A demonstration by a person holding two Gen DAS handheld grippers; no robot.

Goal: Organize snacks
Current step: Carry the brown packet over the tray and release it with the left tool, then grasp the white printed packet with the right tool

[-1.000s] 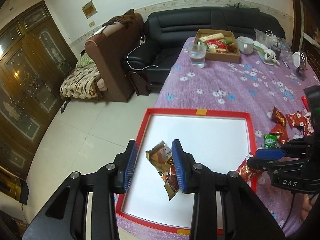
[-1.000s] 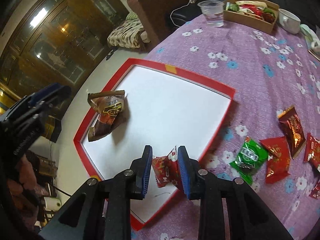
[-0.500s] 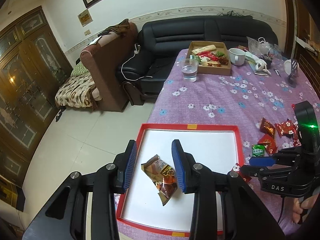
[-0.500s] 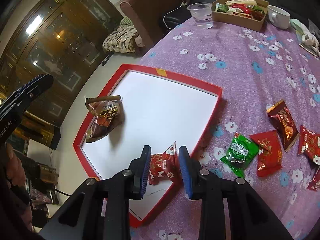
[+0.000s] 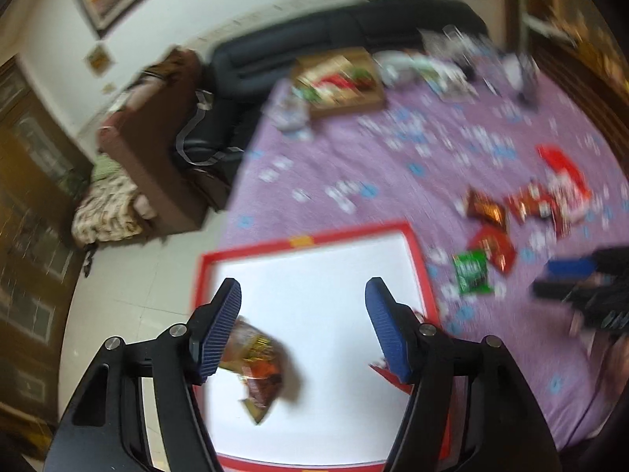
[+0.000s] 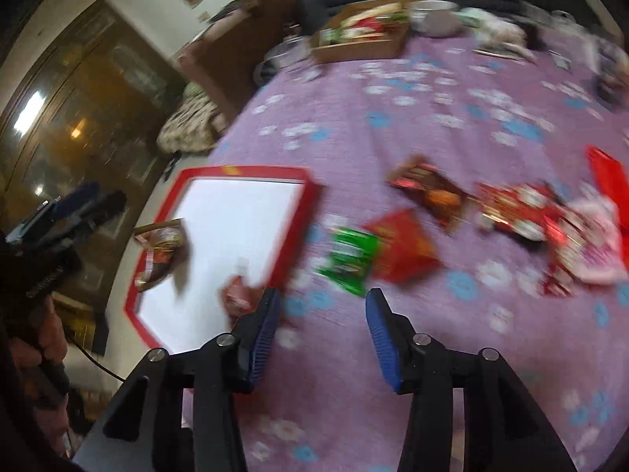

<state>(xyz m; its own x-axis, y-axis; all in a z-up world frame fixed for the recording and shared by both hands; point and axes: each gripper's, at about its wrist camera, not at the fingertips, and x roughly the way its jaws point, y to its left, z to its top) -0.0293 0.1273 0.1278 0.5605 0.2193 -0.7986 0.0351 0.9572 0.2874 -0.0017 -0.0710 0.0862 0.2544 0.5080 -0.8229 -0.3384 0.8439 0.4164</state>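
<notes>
Both grippers spread & empty; R gripper (image 6: 322,328) is nearer the green snack packet (image 6: 350,257), which lies just ahead on the cloth, right of the red-rimmed tray (image 6: 310,192), long axis slanting away; L gripper (image 5: 302,328) over tray.

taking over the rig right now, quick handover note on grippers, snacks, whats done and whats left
Left gripper: open, empty, above the red-rimmed tray.
Right gripper: open, empty, over the purple tablecloth just right of the tray.
Done: brown snack packet and small red packet lie in the tray.
Left: green packet, red packet, dark brown packet and the red pile on the cloth.
</notes>
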